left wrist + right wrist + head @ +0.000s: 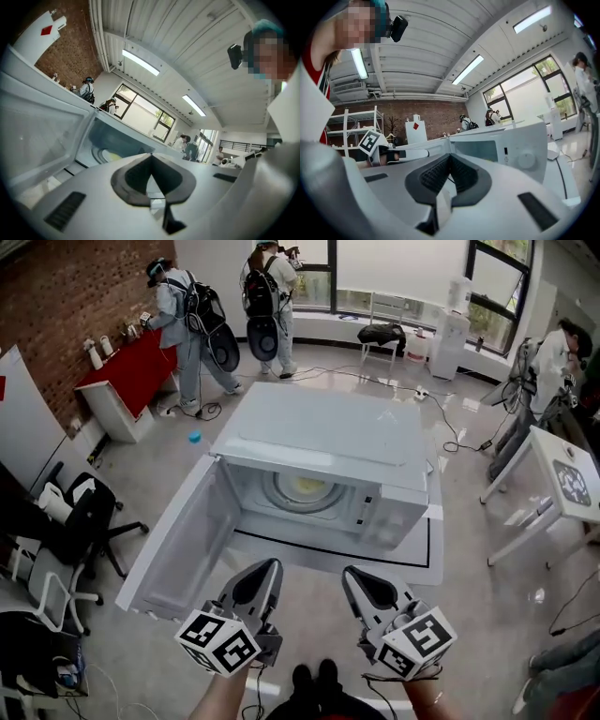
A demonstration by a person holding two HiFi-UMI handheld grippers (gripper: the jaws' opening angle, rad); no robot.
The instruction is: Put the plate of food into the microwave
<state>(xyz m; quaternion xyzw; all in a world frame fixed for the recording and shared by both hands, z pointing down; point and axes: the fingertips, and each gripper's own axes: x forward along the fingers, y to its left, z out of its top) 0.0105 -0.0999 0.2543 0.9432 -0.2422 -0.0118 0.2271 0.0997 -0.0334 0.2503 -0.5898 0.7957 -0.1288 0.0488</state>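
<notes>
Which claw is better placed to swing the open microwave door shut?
Left, likely: the left claw sits beside the open door, which stands out on that side; the right claw is farther off.

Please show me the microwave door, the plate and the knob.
microwave door (180,540): head view, inner panel.
plate (306,489): head view, yellow middle.
knob (526,160): right gripper view, front face.
</notes>
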